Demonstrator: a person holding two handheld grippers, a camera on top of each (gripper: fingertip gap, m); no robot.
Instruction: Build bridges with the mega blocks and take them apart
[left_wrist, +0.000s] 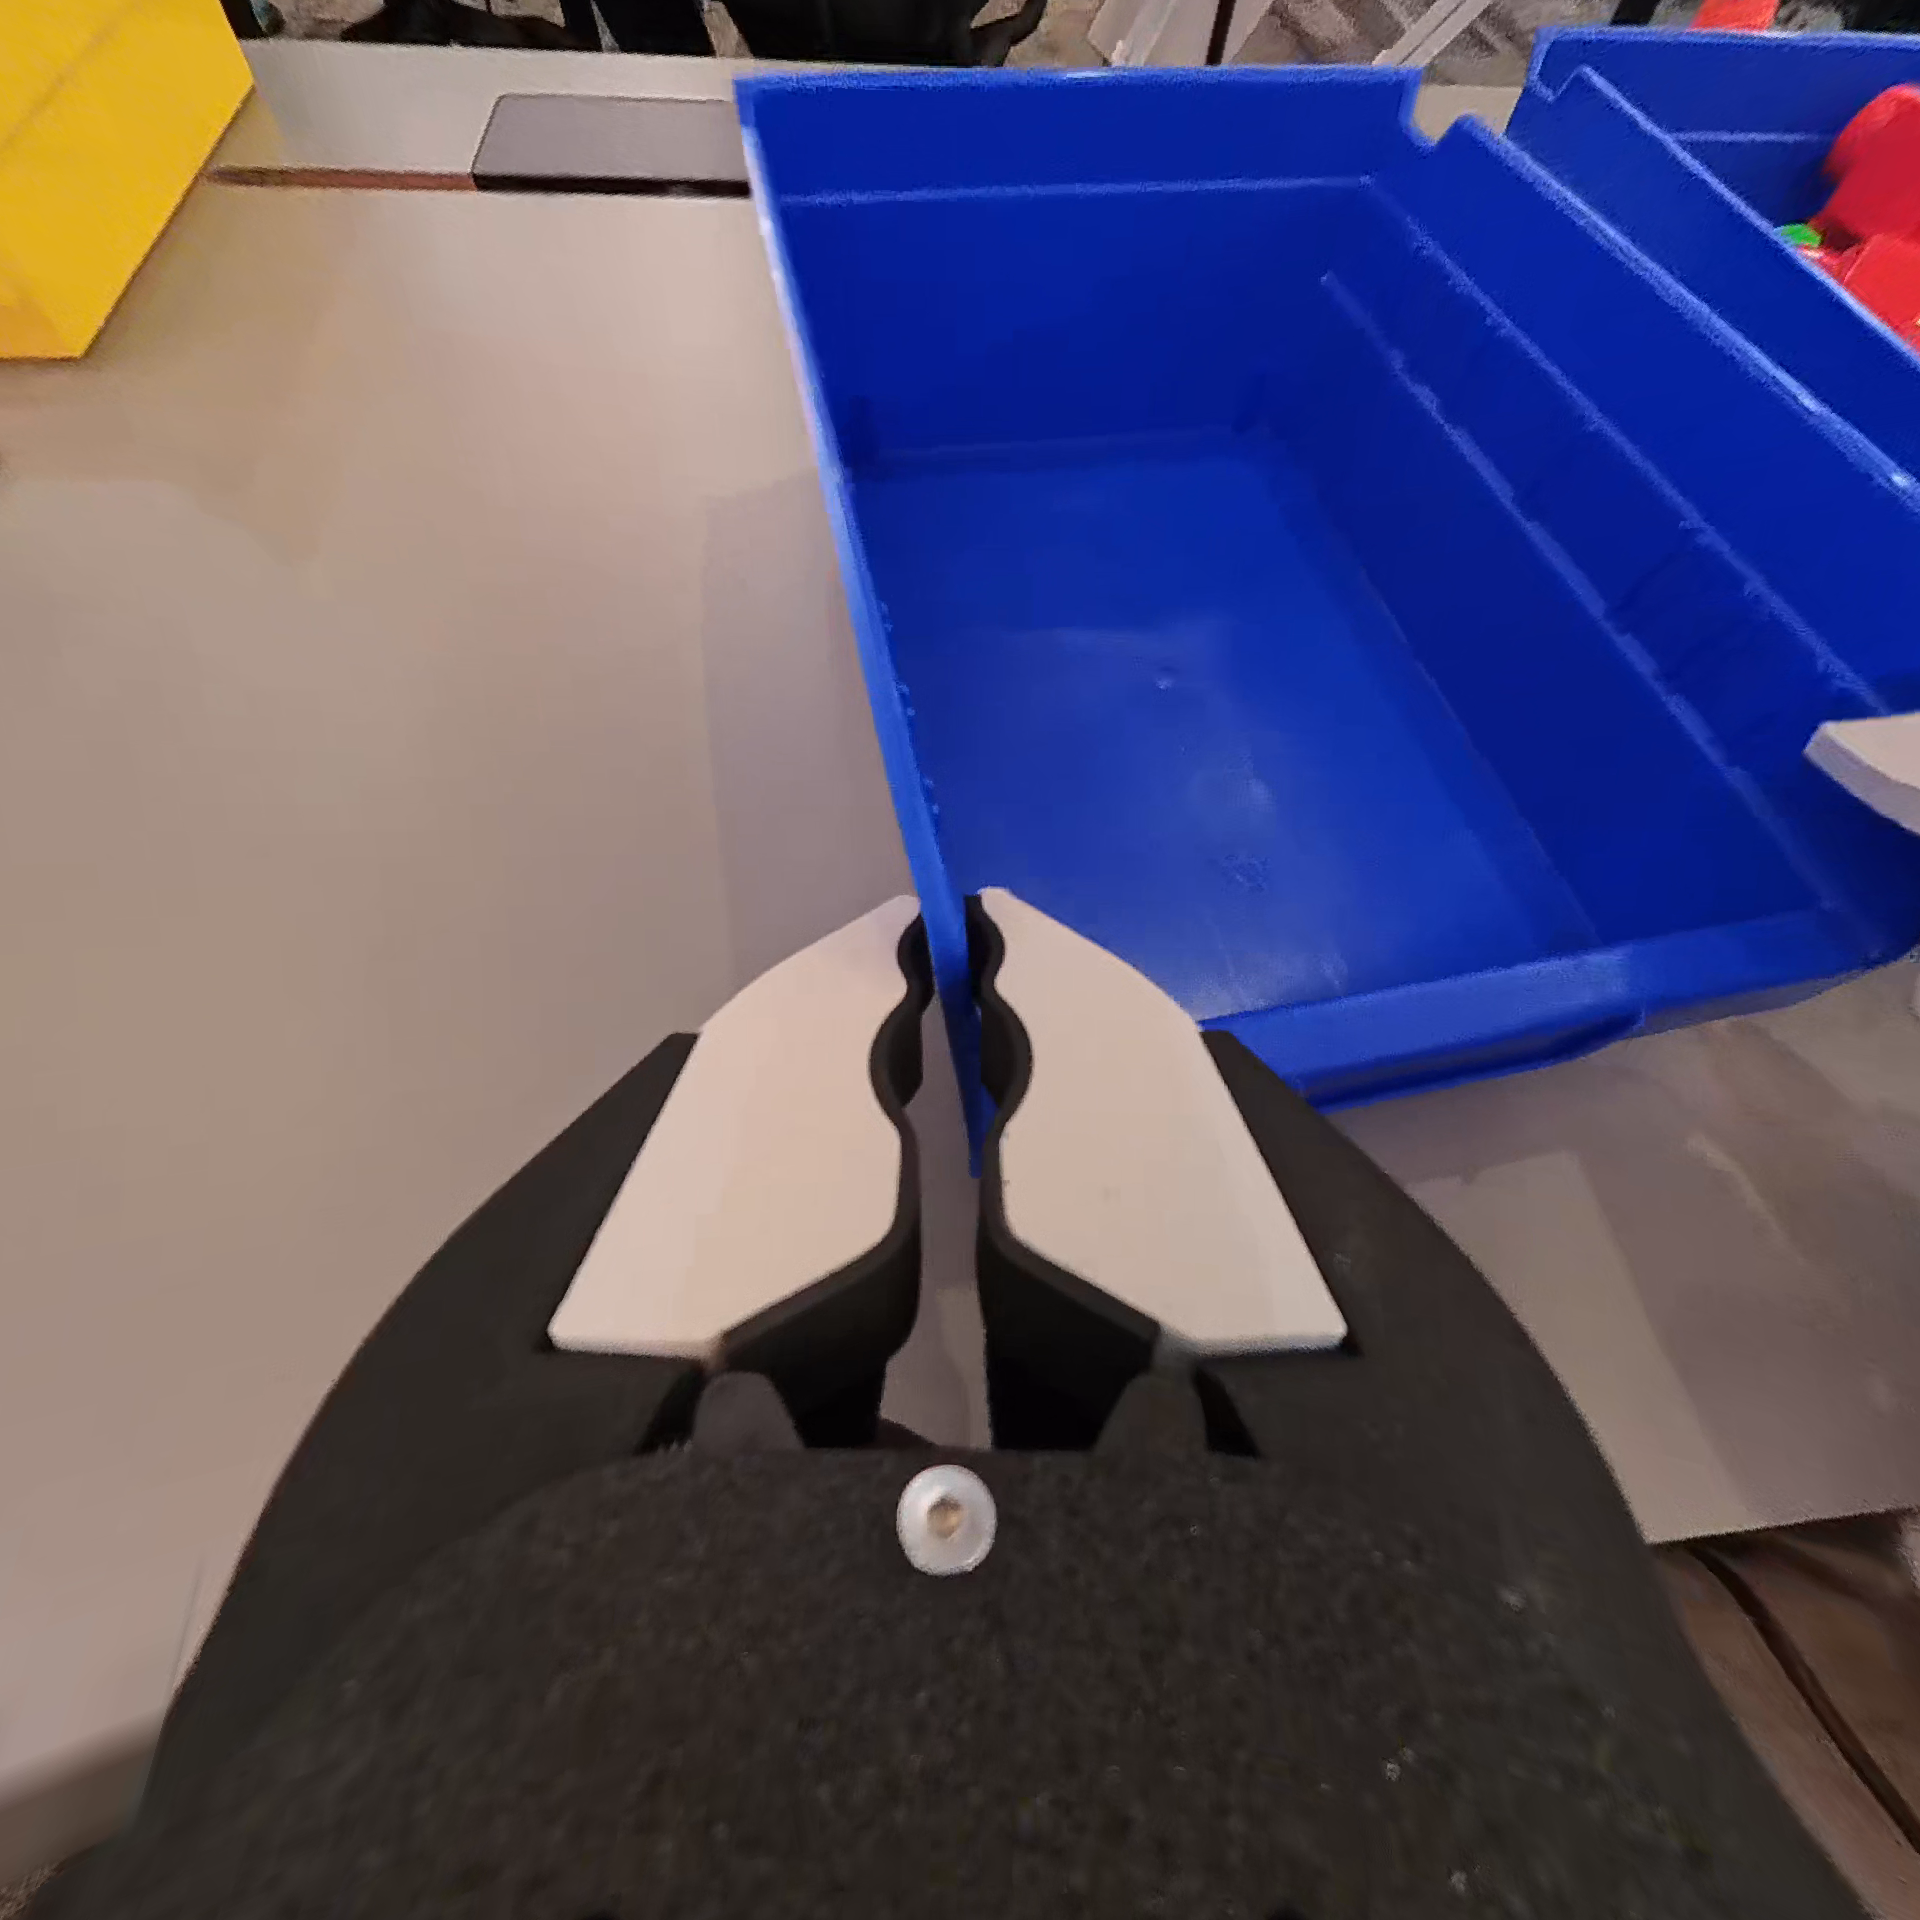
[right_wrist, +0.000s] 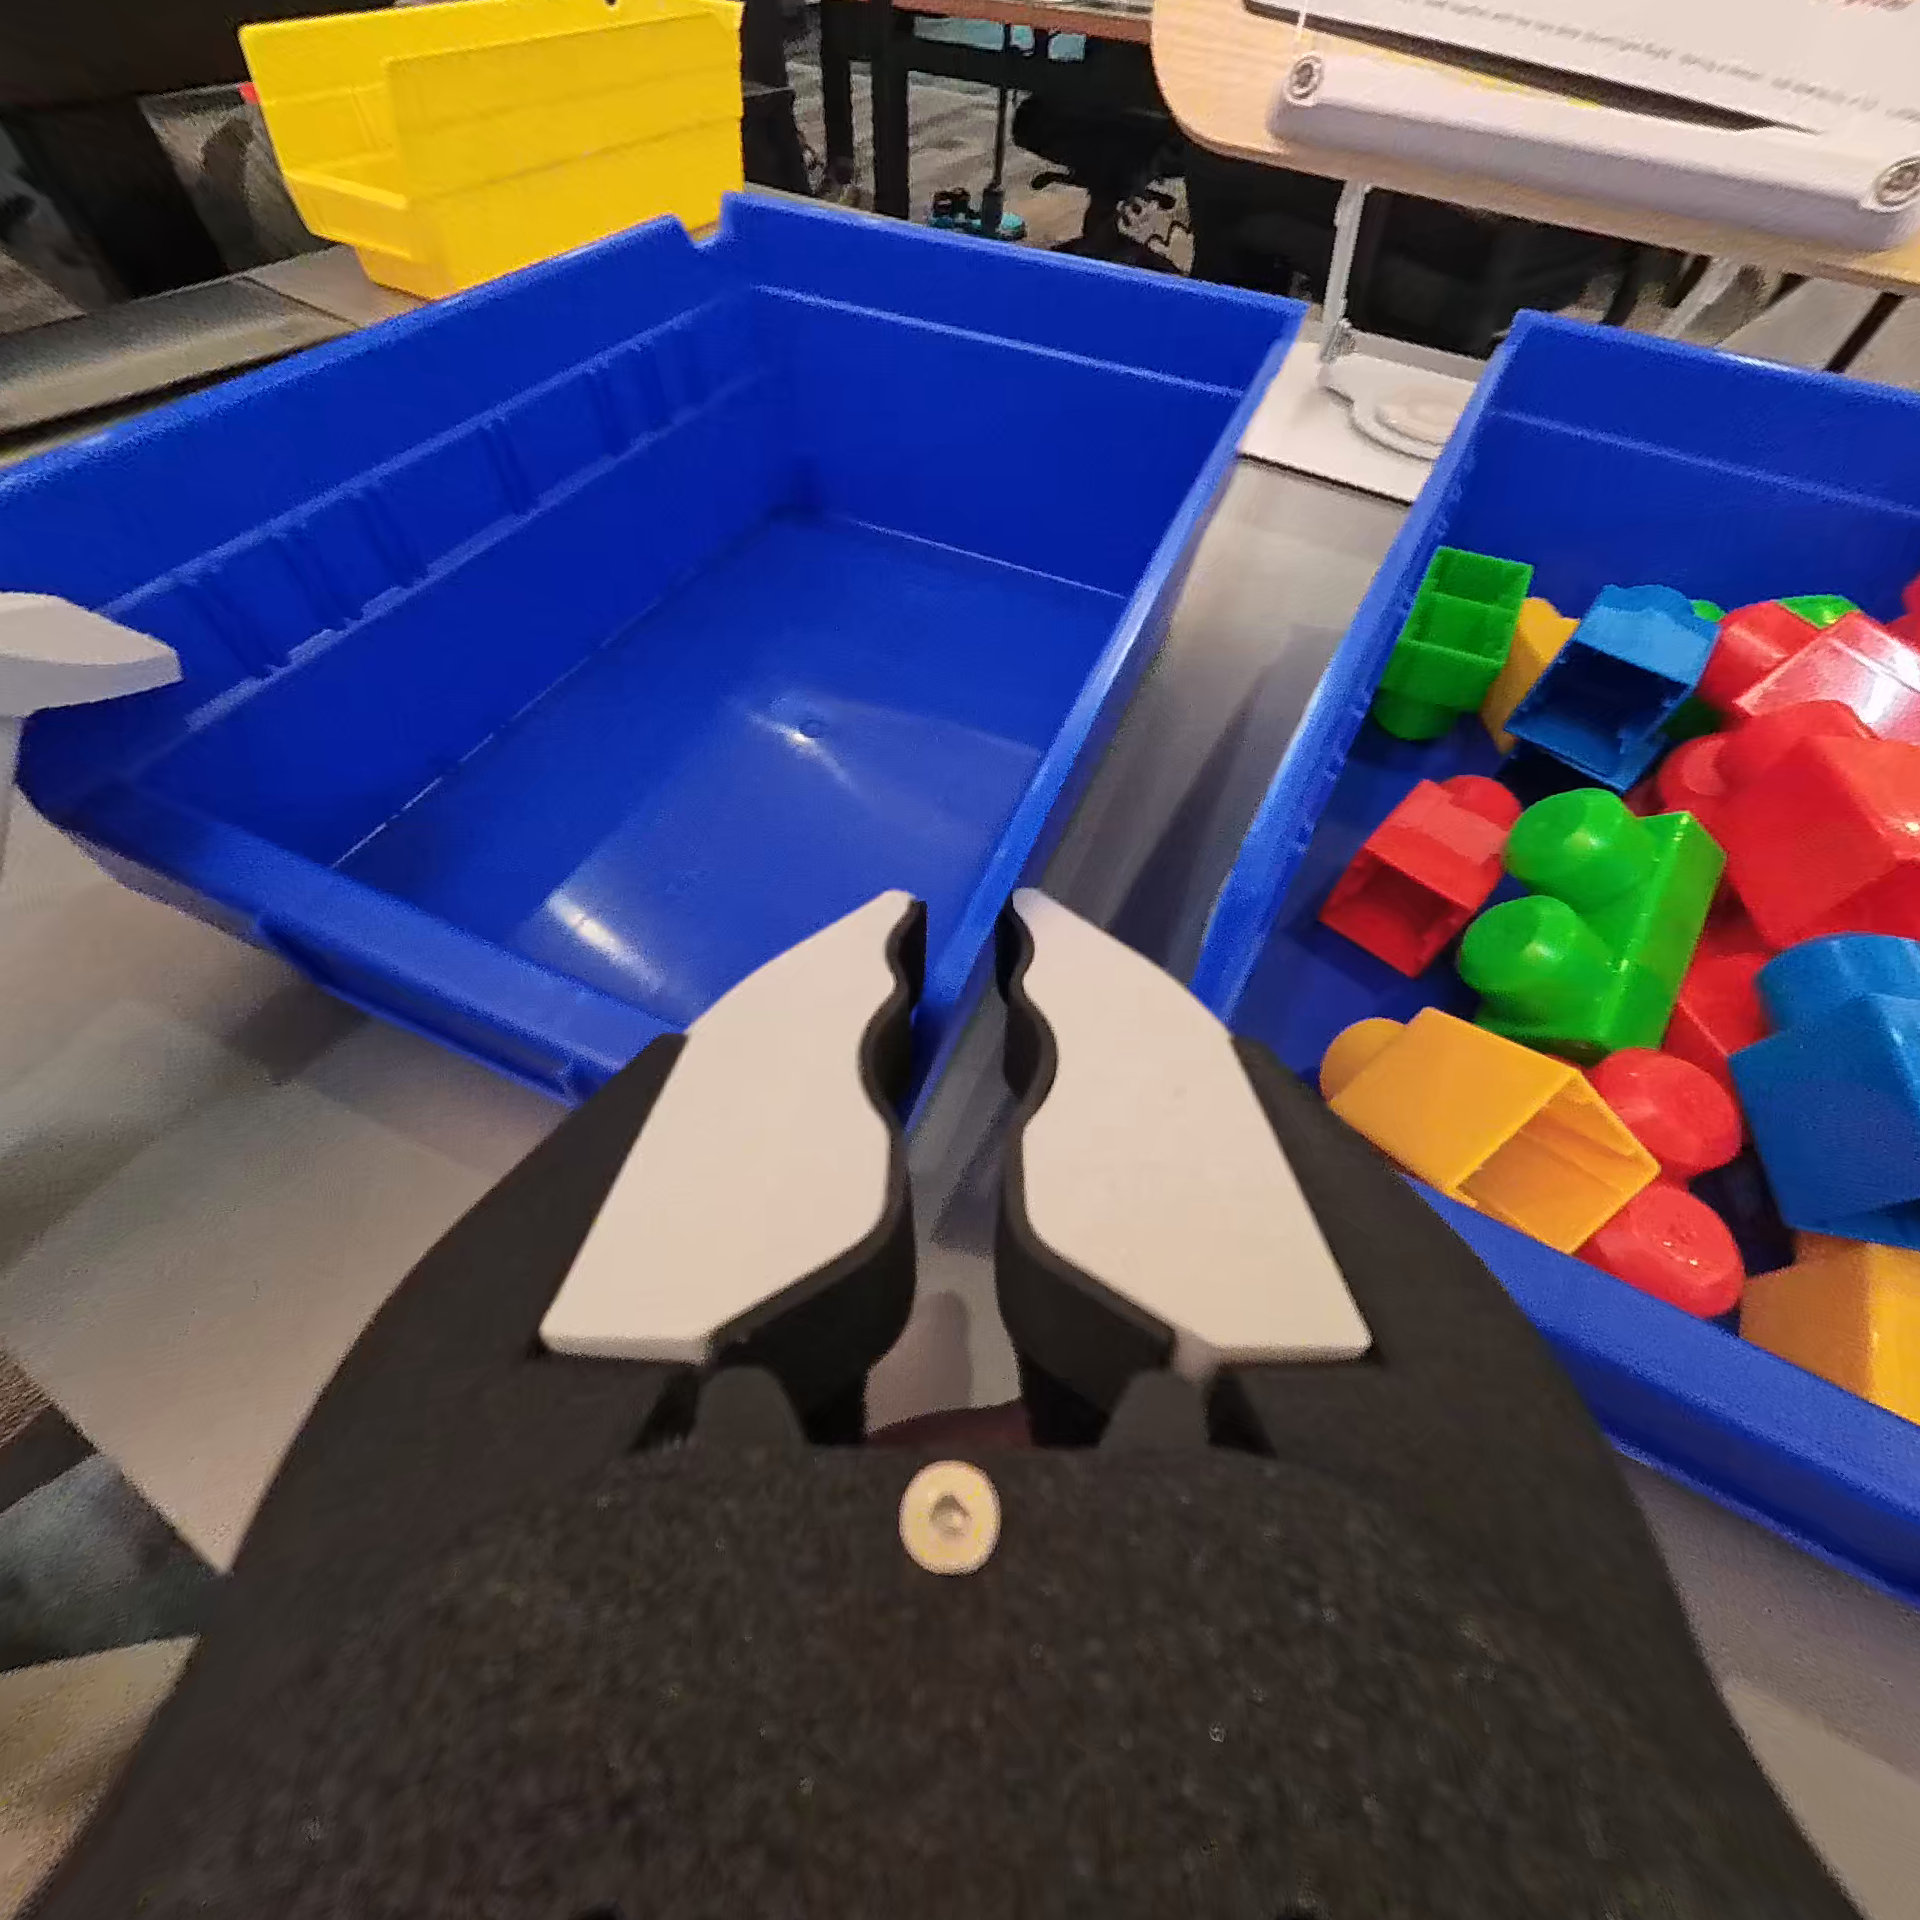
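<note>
Where the grey tabletop (right_wrist: 156, 1195) meets dim room, left tool (left_wrist: 948, 909) clenched on empty blue bin (left_wrist: 1247, 675) wall, right tool (right_wrist: 961, 909) perhaps gripping its opposite wall, block bin (right_wrist: 1662, 1403) cut off right.

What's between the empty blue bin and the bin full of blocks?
Only a bare strip of grey table lies between the empty blue bin and the blocks bin, in the right wrist view.

Office or lab workroom: pale grey laminate tabletop (left_wrist: 416, 644), moulded plastic storage bins, blue (right_wrist: 1143, 582) and yellow (right_wrist: 499, 135); beyond, patterned carpet (right_wrist: 956, 114), dark table legs (right_wrist: 888, 114), white sign on clear stand (right_wrist: 1621, 114).
</note>
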